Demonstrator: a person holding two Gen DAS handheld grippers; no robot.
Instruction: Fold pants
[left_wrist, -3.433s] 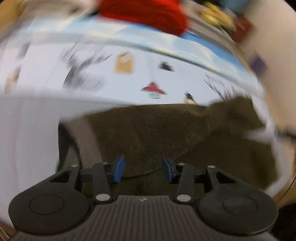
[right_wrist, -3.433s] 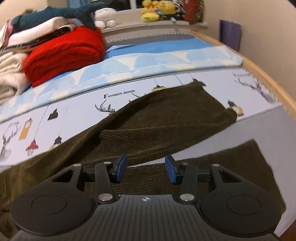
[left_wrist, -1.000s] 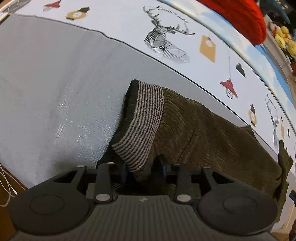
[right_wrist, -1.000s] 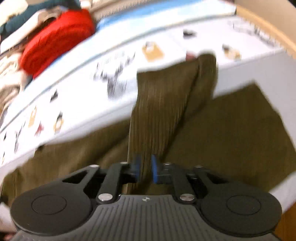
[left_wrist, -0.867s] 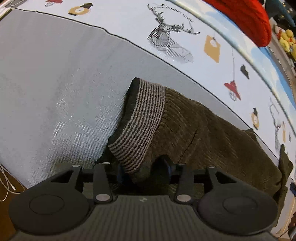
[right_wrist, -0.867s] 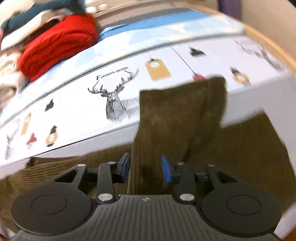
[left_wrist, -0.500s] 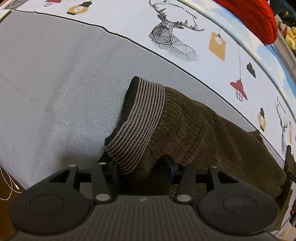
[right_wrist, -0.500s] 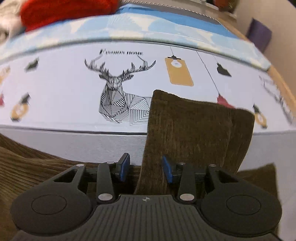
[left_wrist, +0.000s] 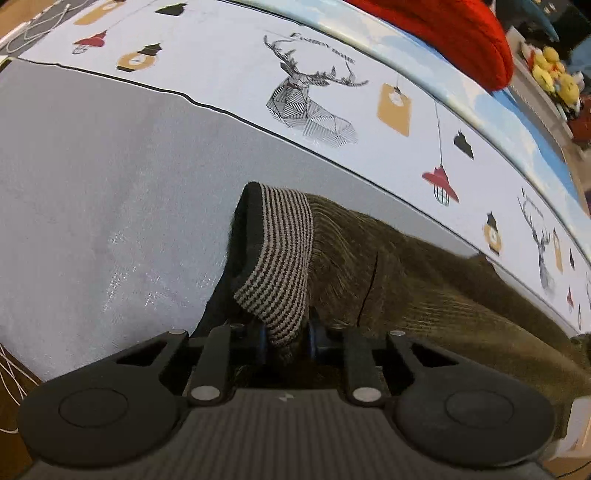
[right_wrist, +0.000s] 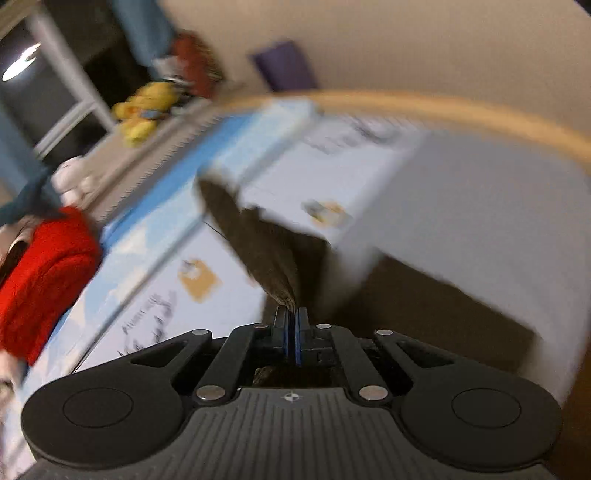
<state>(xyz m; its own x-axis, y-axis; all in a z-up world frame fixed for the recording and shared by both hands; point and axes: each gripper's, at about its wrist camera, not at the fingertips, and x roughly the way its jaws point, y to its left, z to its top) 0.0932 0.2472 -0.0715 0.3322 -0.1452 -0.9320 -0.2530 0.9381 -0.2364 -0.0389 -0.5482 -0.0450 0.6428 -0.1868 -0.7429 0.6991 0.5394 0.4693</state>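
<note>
Both grippers are clamped on the same garment. Nearest in the left wrist view, the left gripper has its blue-padded fingers closed on the striped waistband of the olive corduroy pants, the ribbed band bunched up and standing out of the jaws. From there the pants run away to the right across the grey part of the bedsheet, creased and lying low, reaching toward the right edge of the view. Past the grey area a dark line borders a white band of the sheet printed with a geometric deer, hanging lamps and tags. Beyond that lies a pale blue strip, then a red knitted sweater, and farthest off some yellow plush toys.

The right wrist view is blurred. Nearest, the right gripper has its fingers pressed together on a thin fold of the pants, which rises from the jaws as a narrow dark wedge. More olive cloth spreads to the right below it over the sheet. Farther out sit the red sweater at left, a wooden bed edge curving across, yellow plush toys, and a beige wall.
</note>
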